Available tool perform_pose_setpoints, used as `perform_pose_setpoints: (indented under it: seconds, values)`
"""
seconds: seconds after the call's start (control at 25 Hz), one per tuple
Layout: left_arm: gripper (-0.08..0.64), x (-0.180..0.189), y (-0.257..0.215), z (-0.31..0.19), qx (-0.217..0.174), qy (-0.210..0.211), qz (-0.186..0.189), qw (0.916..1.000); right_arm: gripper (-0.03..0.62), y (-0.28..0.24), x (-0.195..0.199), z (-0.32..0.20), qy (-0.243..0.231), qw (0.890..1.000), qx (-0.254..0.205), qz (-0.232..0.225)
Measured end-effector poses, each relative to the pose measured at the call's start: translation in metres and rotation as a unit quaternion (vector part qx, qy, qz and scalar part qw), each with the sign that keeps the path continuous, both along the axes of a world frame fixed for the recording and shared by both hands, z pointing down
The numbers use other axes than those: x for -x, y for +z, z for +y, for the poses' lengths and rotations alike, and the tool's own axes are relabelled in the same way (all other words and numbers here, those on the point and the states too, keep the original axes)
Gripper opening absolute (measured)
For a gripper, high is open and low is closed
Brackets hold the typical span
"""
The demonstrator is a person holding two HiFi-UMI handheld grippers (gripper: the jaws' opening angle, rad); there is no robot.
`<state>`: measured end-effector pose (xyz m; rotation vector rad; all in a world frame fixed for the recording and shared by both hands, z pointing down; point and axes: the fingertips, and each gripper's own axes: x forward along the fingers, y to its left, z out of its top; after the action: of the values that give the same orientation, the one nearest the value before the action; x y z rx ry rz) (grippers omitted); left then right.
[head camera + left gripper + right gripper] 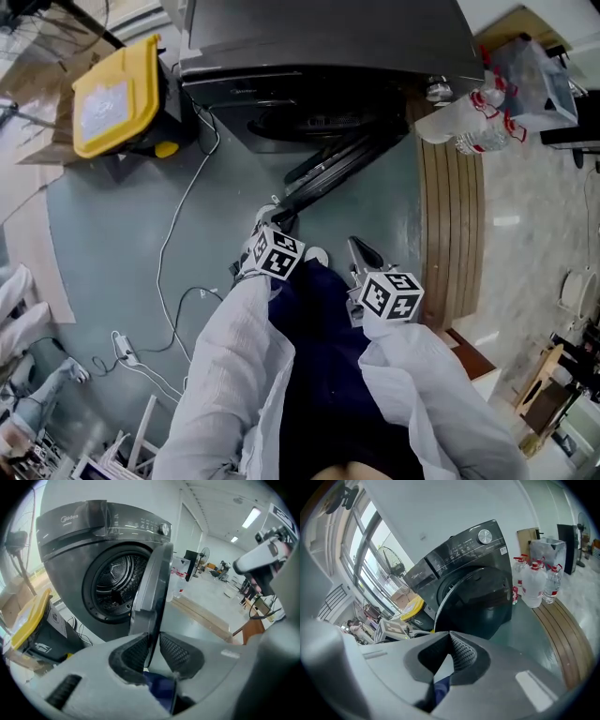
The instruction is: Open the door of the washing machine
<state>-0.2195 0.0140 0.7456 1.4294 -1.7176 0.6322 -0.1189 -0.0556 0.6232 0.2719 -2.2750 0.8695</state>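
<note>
The dark grey washing machine stands at the top of the head view. Its round door is swung out toward me, and the drum shows behind it. My left gripper is at the door's free edge. In the left gripper view the door runs edge-on between the two pads, and the left gripper is shut on that edge. My right gripper hangs a little to the right, apart from the door. In the right gripper view the right gripper is shut on nothing, facing the door's outer side.
A yellow-lidded bin stands left of the machine. Water bottles stand at its right, beside a wooden strip on the floor. A cable runs across the floor to a power strip at the left.
</note>
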Motion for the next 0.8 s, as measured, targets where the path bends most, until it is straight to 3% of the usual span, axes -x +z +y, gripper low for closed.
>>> perform_pose_setpoints:
  seconds: [0.44,0.8]
  values:
    - [0.083,-0.093,0.002,-0.014,-0.009,0.054,0.048,0.9974,0.009,0.014,-0.069,-0.019,0.046,0.999,0.007,0.006]
    - [0.101,-0.160,0.003,-0.040,-0.016,0.039,0.103,0.9938,0.009,0.021,-0.122,-0.047,0.096,0.995,0.009,0.013]
